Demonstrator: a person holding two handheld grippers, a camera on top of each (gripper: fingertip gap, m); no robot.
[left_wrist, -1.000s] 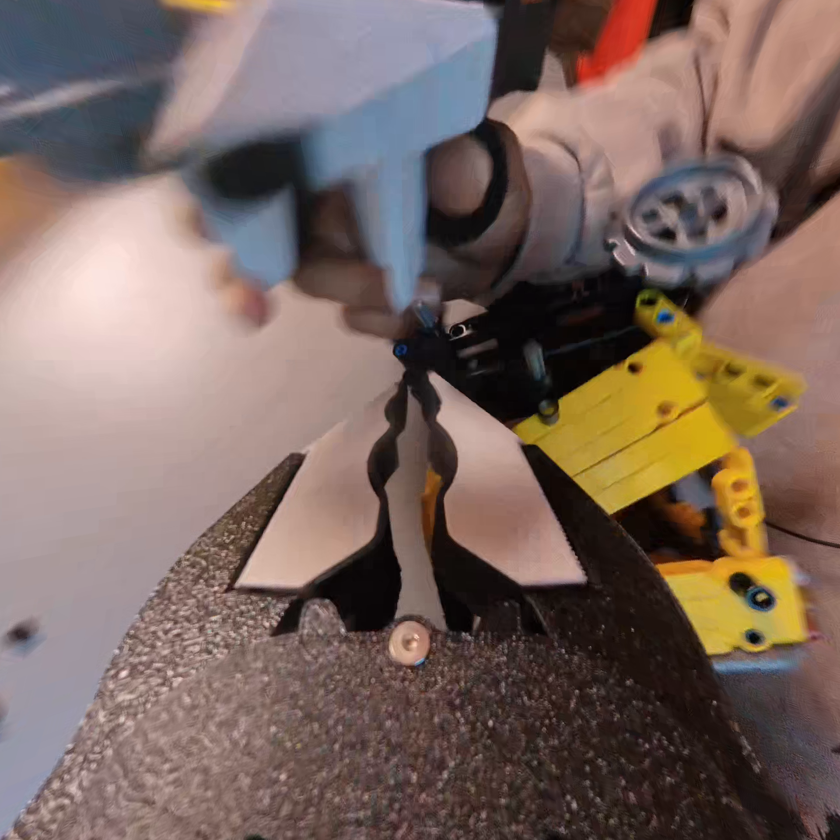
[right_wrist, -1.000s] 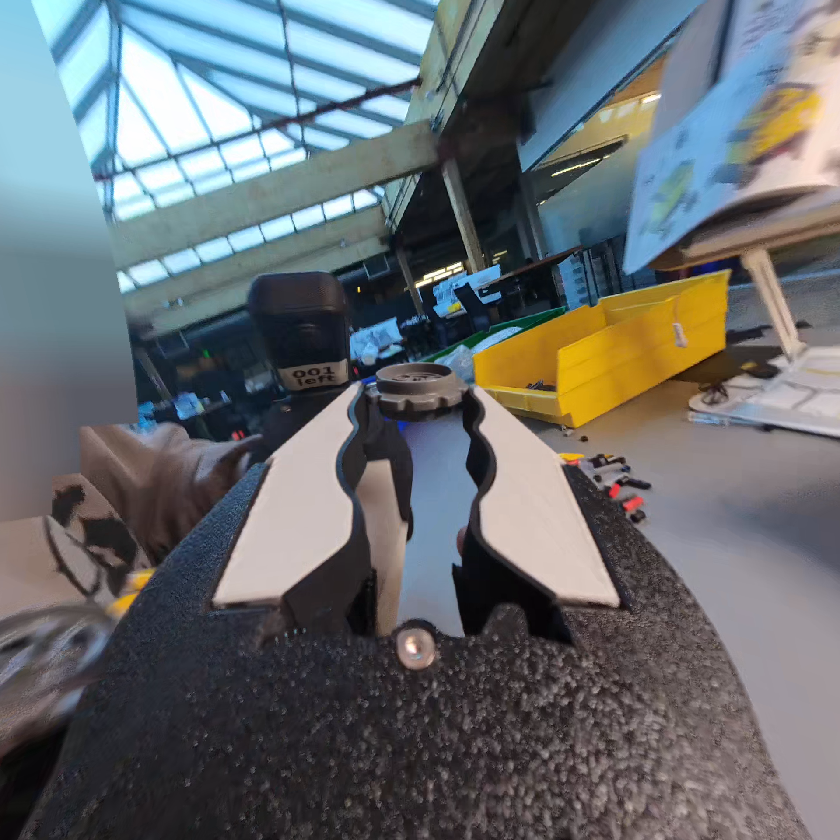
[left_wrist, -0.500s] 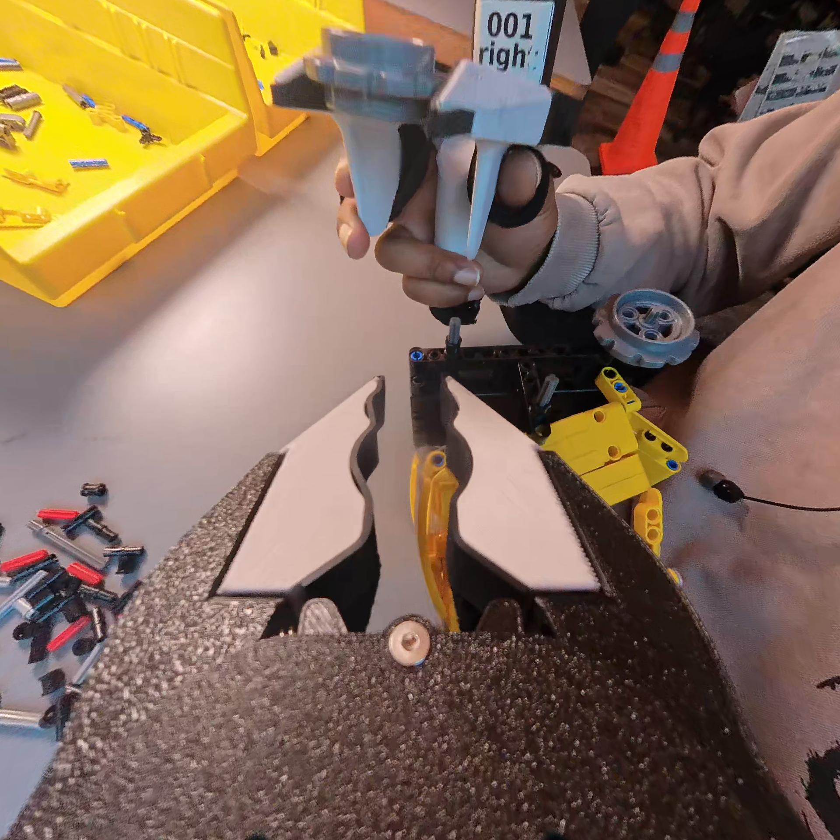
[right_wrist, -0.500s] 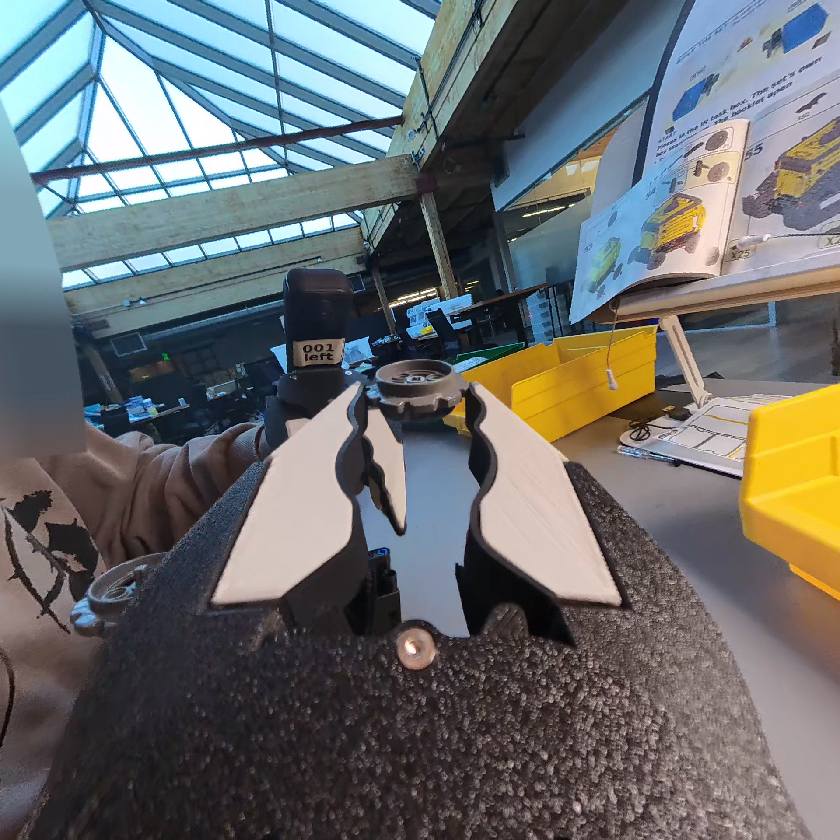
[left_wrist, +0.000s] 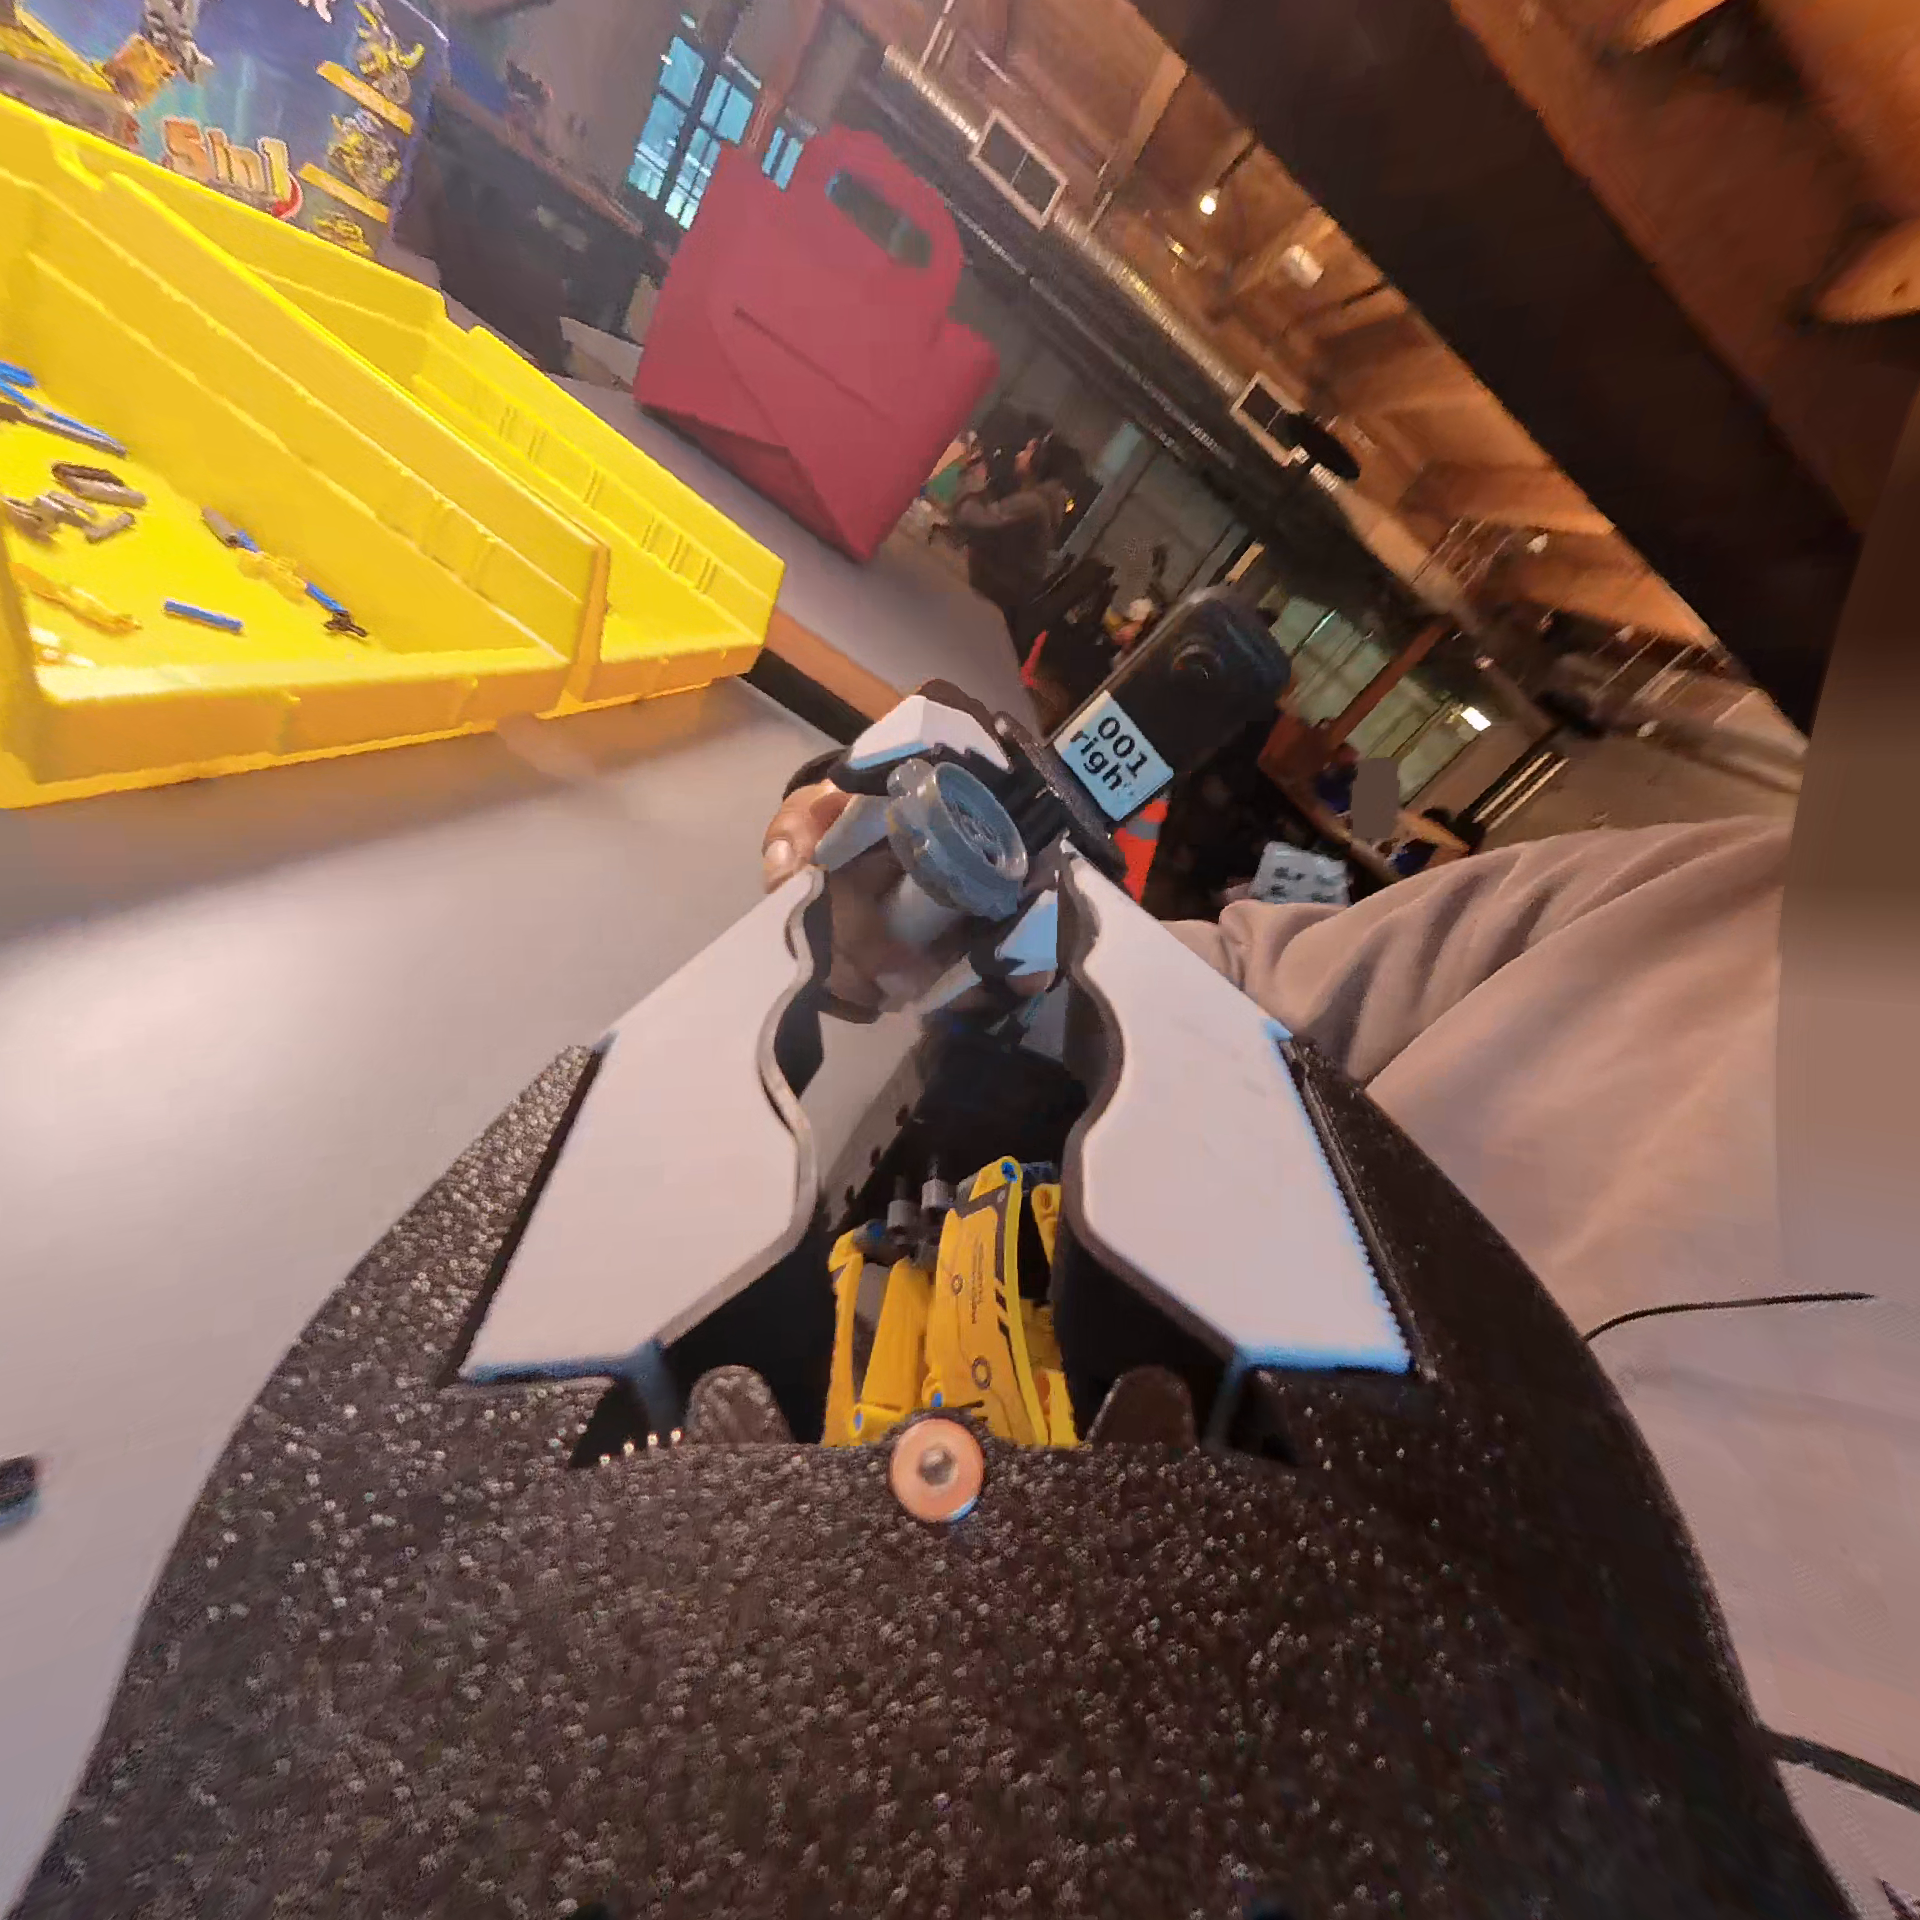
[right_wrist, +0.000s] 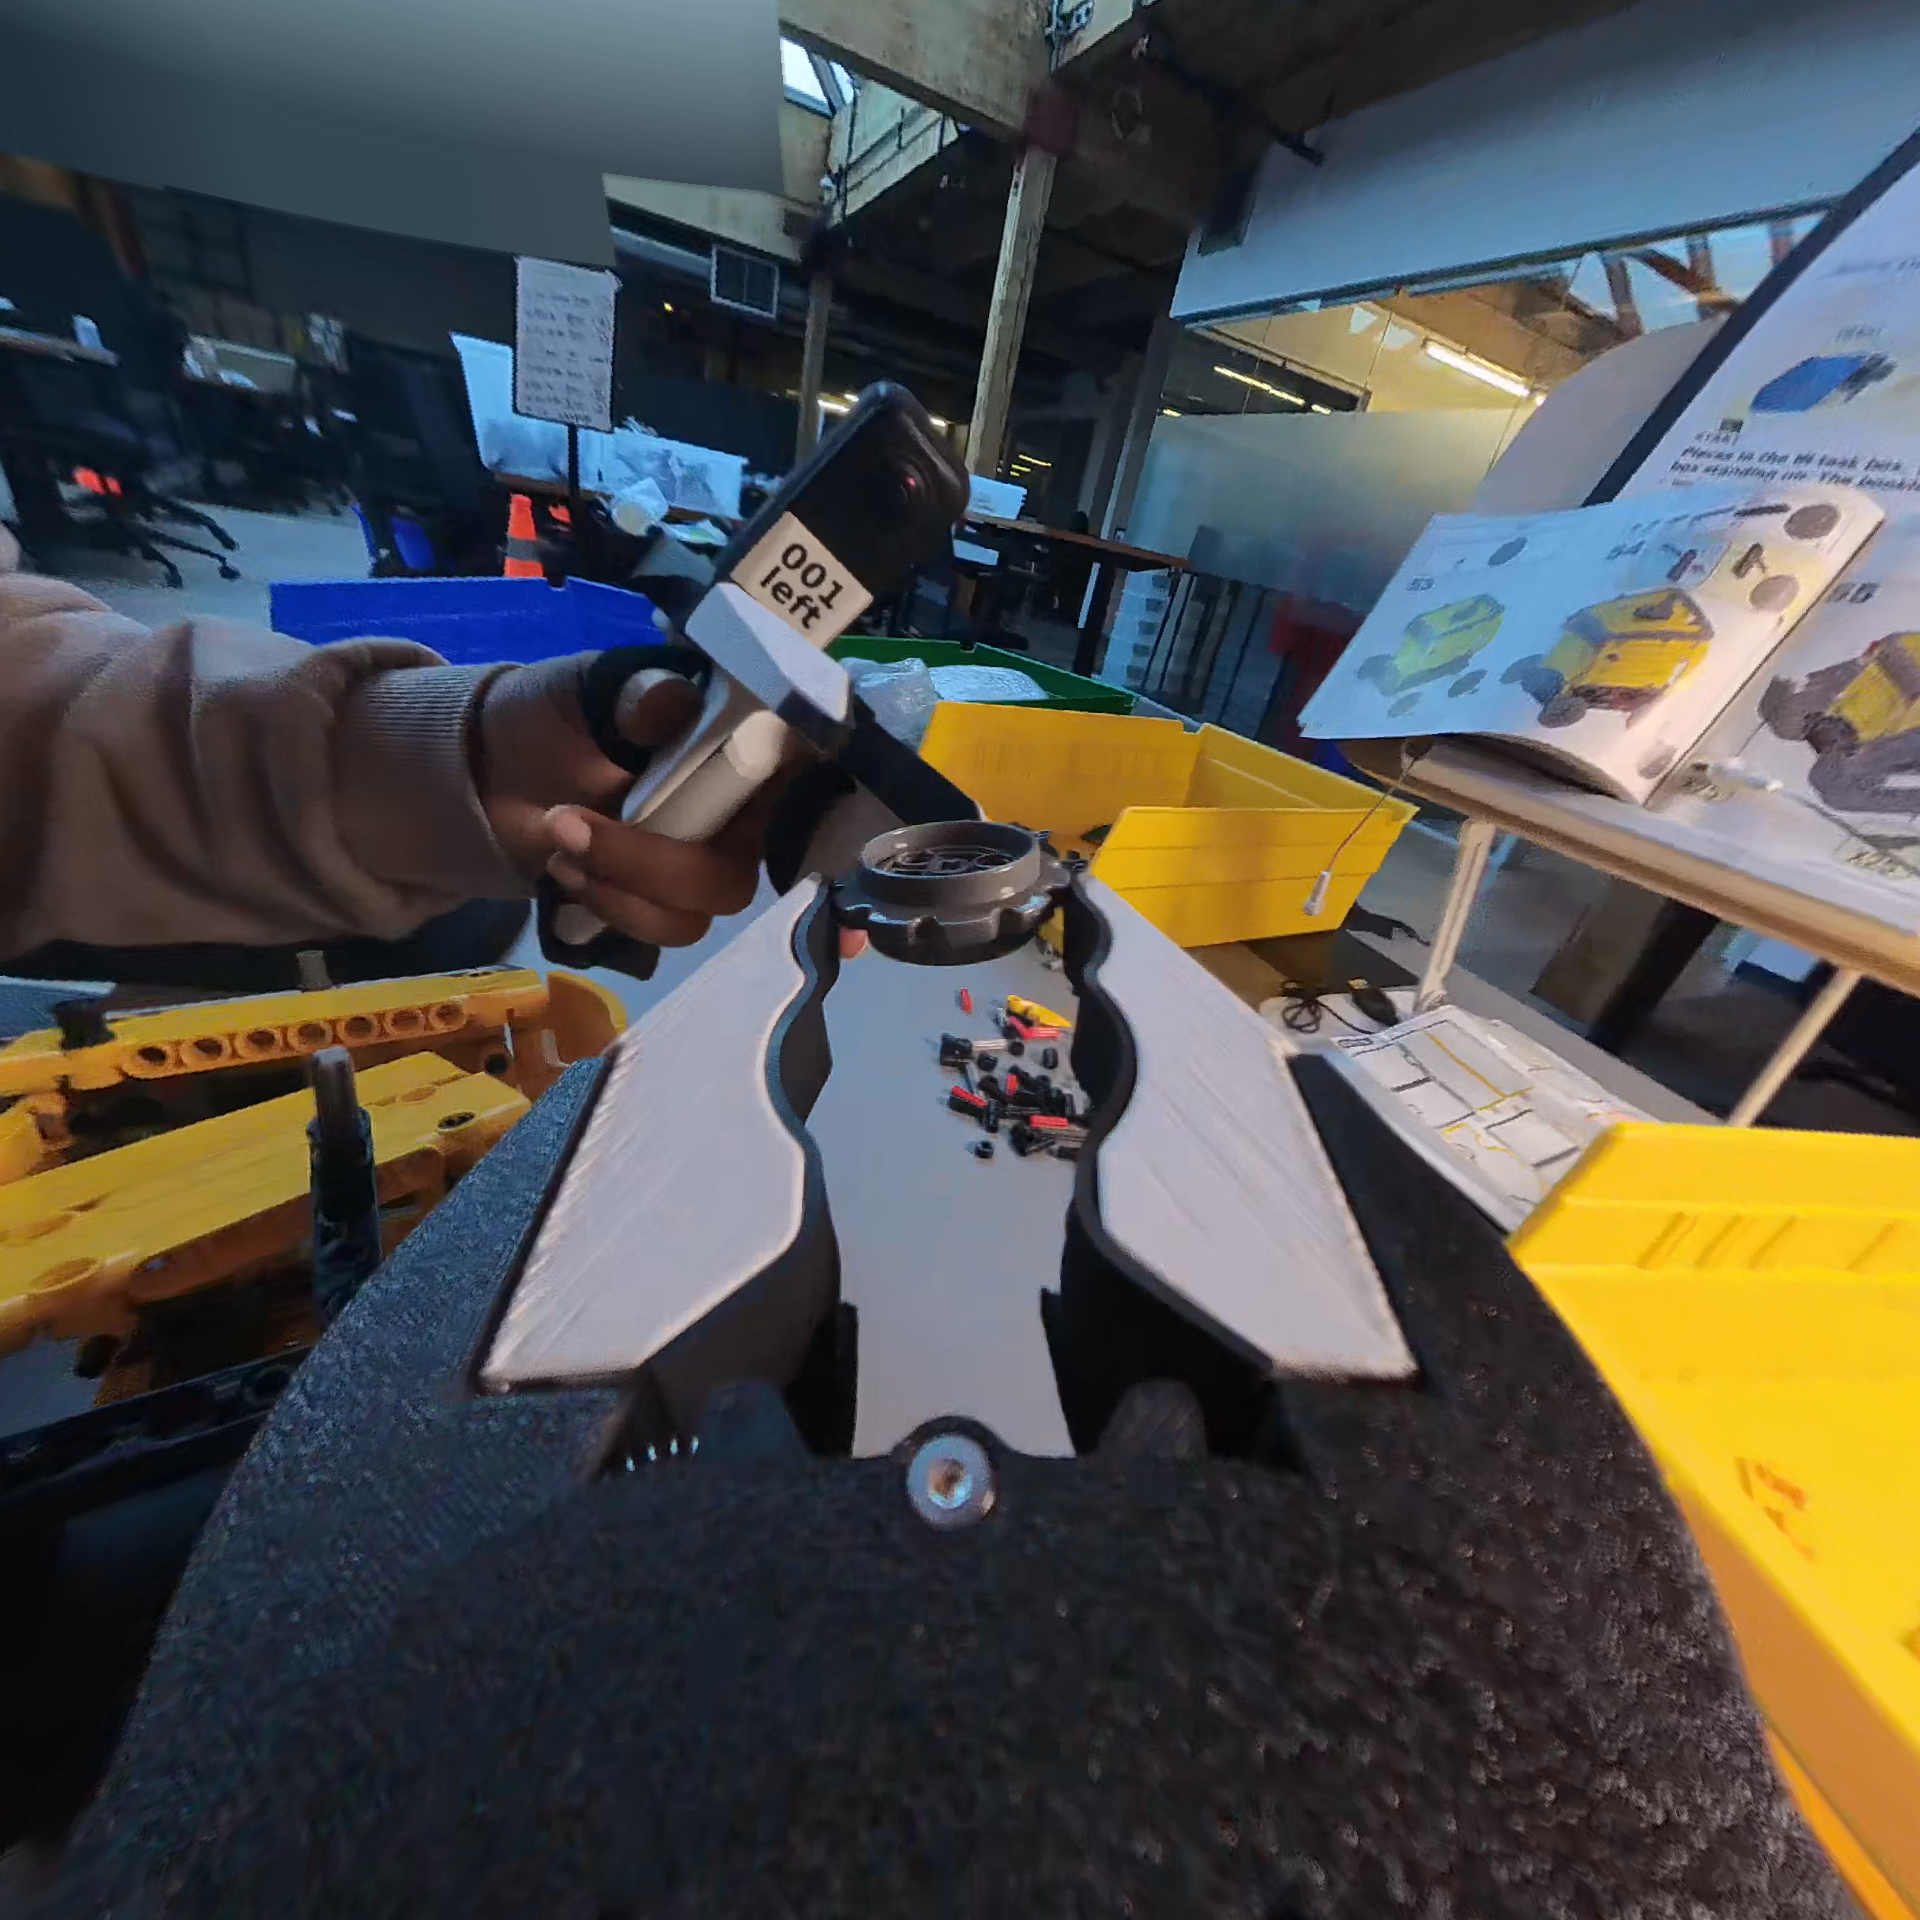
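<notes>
Left wrist view, L to R: far-left corner of the tabletop (left_wrist: 260, 987) has a printed toy box (left_wrist: 260, 104) w/ bright lettering and vehicle art. In front of it sit yellow trays (left_wrist: 312, 665) w/ a few blue and grey pins inside. A red carrier (left_wrist: 810, 353) stands near the far edge. Bare grey tabletop runs from the trays to the left gripper (left_wrist: 938, 904), so there is open room on its L side. Its jaws stand wide apart, gripping nothing. The yellow model (left_wrist: 966, 1309) shows low in the gap, near the finger bases; can't tell if it touches them. Just past the tips is the right gripper (left_wrist: 935, 790), w/ a white printed sticker (left_wrist: 1112, 753) on its camera mount. A grey sleeve (left_wrist: 1507, 987) fills the R side.

Right wrist view, L to R: the yellow model (right_wrist: 208, 1164) lies at the L edge, axle pegs upright. Above it a hand (right_wrist: 623, 821) holds the left gripper (right_wrist: 800, 707), tilted, white sticker (right_wrist: 800, 582) on top. Centre: right gripper (right_wrist: 948, 891) jaws are clamped at the tips on a grey wheel hub (right_wrist: 935, 852), held flat, open face up and clear of the tabletop. Below, btwn the fingers, a small pile of red/black pins (right_wrist: 1013, 1091) lies on open tabletop. R of that are a printed sheet (right_wrist: 1455, 1081), a far yellow bin (right_wrist: 1164, 821) and a near yellow bin (right_wrist: 1714, 1351) tight against the R finger. Upper R is an instruction booklet (right_wrist: 1579, 623), open on a stand, w/ vehicle drawings.
</notes>
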